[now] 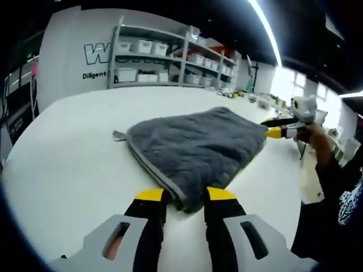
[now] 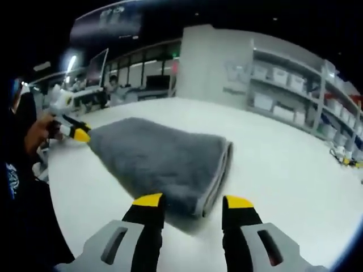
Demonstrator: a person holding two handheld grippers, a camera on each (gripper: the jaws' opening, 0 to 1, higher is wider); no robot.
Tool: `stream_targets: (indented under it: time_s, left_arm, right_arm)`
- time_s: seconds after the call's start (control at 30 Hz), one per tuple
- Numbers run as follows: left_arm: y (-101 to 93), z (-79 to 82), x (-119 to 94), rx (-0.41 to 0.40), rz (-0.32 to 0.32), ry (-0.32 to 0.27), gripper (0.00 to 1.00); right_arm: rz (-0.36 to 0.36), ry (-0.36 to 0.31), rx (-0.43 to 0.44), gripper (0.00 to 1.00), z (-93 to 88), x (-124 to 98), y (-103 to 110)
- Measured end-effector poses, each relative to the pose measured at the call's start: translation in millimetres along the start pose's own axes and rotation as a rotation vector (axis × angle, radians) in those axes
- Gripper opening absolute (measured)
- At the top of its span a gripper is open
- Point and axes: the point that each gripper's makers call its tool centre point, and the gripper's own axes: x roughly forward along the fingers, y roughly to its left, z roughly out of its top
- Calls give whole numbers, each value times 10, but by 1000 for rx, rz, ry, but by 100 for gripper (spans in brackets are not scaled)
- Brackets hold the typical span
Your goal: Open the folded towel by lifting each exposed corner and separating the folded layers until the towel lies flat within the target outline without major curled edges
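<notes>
**Folded towel on desk, both hand-held grippers at opposite corners**

Here, in the left gripper view, the left hand-held gripper (image 1: 186,195) sits low and near level over the desk (image 1: 68,164), its yellow-tipped jaws spread apart with the nearest corner of the towel (image 1: 195,144) lying between them. The jaws flank the corner; whether either tip touches the fabric cannot be told. The towel is grey, still folded, with stacked edges showing along its left side and a small tag sticking out at the far left corner.

Farther along in this view, the right hand-held gripper (image 1: 279,129) comes in from the right, held by a hand (image 1: 315,139) with a dark sleeve behind it. Its yellow tip is at the towel's far right corner.

In the right gripper view, the right hand-held gripper's own jaws stand apart, and the towel's near corner with its folded hem lies between and just ahead of them. Grip contact is not clear. Beyond, the left hand-held gripper appears at the left with its tip against the opposite corner.

Beyond the desk, the left gripper view shows shelving (image 1: 170,59) with white bins and lettering on a wall; the right gripper view shows the same shelving from another side, plus windows.
</notes>
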Motion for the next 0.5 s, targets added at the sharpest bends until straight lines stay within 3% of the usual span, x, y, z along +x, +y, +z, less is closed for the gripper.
stream_targets:
  time_s: [0.07,0.3,0.37,0.5]
  left_arm:
    - [-2,-2,2,-3,-1,2,24]
    - [3,-2,18,-13,0,2,19]
    - [6,10,14,-11,5,-8,14]
    - [-24,2,18,-8,-1,-10,12]
  right_arm:
    - [22,-7,7,27,18,-5,35]
    - [23,13,-19,22,-2,26,45]
    - [-25,0,-9,9,11,27,-65]
    - [9,1,38,7,-16,40,-56]
